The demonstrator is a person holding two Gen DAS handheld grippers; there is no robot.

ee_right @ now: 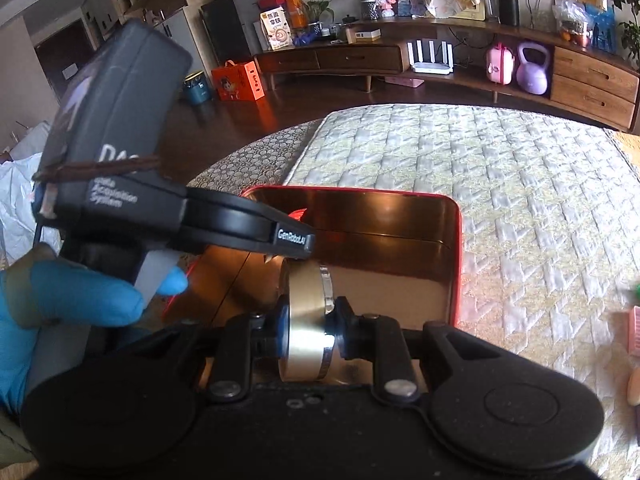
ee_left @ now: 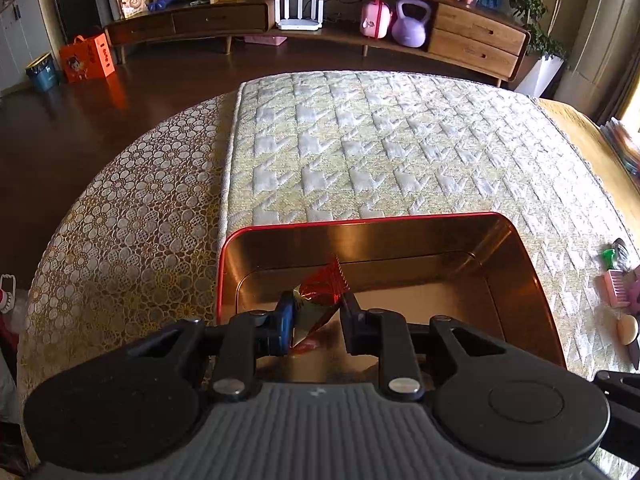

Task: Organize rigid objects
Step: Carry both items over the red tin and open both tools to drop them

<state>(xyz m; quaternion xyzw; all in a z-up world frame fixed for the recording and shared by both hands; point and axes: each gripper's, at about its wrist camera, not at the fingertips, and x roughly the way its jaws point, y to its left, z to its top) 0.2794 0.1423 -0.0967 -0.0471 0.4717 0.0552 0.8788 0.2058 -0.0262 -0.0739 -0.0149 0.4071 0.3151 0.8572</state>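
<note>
We held both over the red tin [ee_left: 532, 276] — our left gripper [ee_left: 316, 312] pinched a red candy wrapper [ee_left: 322, 294], our right gripper [ee_right: 308, 320] clamped a gold jar [ee_right: 306, 320].

1 tin [ee_left: 532, 280], 1 wrapper [ee_left: 320, 300], 1 jar [ee_right: 306, 320]

Left gripper [ee_left: 316, 312] clamped on wrapper [ee_left: 320, 300]; right gripper [ee_right: 310, 328] clamped on cylinder [ee_right: 306, 320]; gloved hand [ee_right: 60, 304] grips the left handle.
</note>
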